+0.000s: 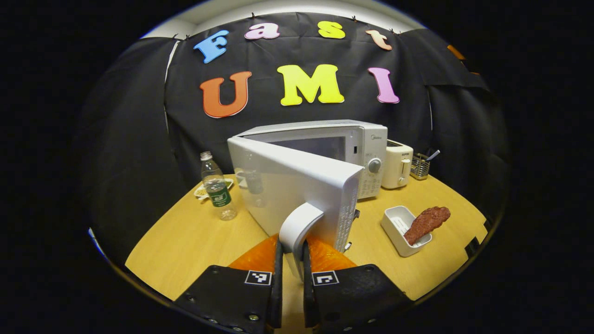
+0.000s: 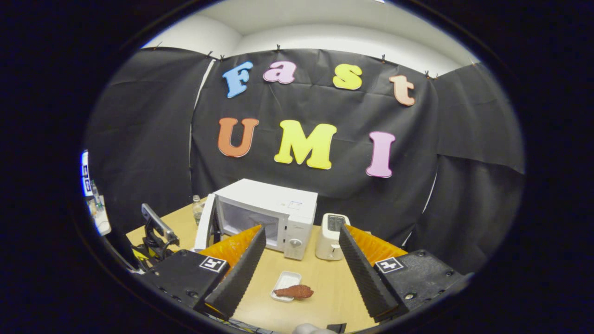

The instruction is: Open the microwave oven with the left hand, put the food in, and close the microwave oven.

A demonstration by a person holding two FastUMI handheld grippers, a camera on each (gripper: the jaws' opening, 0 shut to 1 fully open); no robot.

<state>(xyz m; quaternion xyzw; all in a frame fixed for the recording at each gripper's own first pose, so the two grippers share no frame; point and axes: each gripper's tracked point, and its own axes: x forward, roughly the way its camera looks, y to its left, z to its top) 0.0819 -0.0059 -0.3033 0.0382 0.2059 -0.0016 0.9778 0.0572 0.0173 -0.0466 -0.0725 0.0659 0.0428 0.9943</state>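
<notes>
Here we see the left gripper (image 1: pixel 292 260) clamped on the microwave door handle (image 1: pixel 299 225); the right gripper (image 2: pixel 301 269) gapes wide, food (image 2: pixel 293 291) lying between its fingers, untouched.

Brightness: even, fairly bright indoor light on the wooden table (image 1: pixel 195 236); the black cloth wall soaks it up and stays dark.
Source: from overhead, judging by the pale ceiling strip lit above the cloth in the right gripper view.
Shadows: soft and short, a faint one beside the white tray (image 1: pixel 400 228) and under the microwave door (image 1: pixel 287 195).
Glare: mild sheen on the door face and on the water bottle (image 1: pixel 216 188).
Distortion: strong fisheye; table edge and cloth seams bow outward toward the rim.
Focus: centre crisp in both views; the nearest gripper parts at the bottom look slightly soft, and rim detail smears.
</notes>
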